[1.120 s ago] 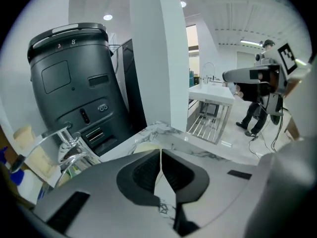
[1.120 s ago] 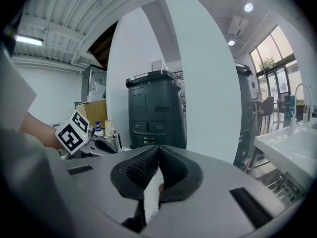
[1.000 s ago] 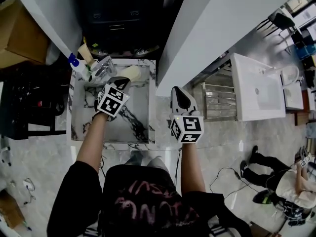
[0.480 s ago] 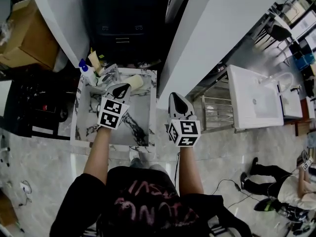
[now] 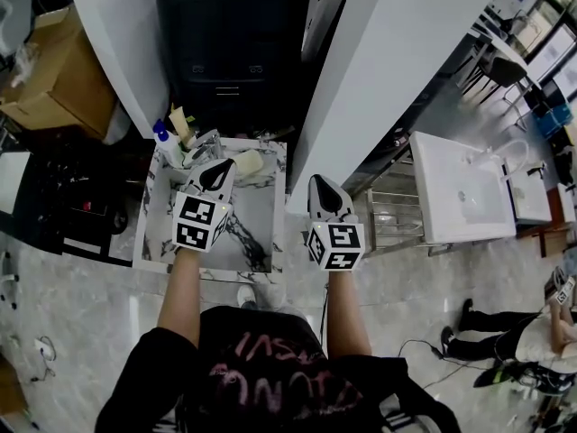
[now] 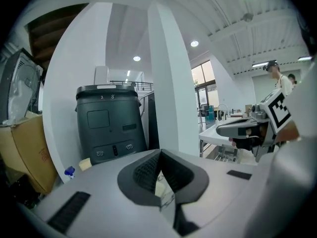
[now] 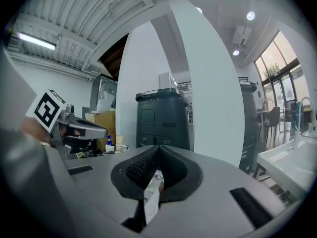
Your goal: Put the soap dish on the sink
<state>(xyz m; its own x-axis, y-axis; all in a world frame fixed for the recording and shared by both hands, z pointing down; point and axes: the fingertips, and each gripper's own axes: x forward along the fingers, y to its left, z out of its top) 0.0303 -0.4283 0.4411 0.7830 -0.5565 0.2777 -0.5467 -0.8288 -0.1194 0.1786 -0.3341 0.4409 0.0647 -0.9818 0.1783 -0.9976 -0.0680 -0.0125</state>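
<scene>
both the left gripper (image 5: pixel 217 174) and right gripper (image 5: pixel 324 191) are hovering with jaws pressed together, gripping nothing. the beige soap dish (image 5: pixel 248 163) is sitting on the marble sink (image 5: pixel 261 202) rim, just beside the left jaws, so a careless nudge is likely to tip it into the basin.

A polished grey stone floor (image 5: pixel 81 314) was seen across the lower left of the head view. A broad white pillar (image 5: pixel 397 52) was seen running down from the top, with a dark grey cabinet (image 5: pixel 225 34) set just left of it. A cardboard box (image 5: pixel 54 75) was placed at upper left and a white washbasin (image 5: pixel 460 188) at right. In the right gripper view, 1 strip light (image 7: pixel 34 41) was lit at upper left, and tall windows (image 7: pixel 277 73) were shown at right.
</scene>
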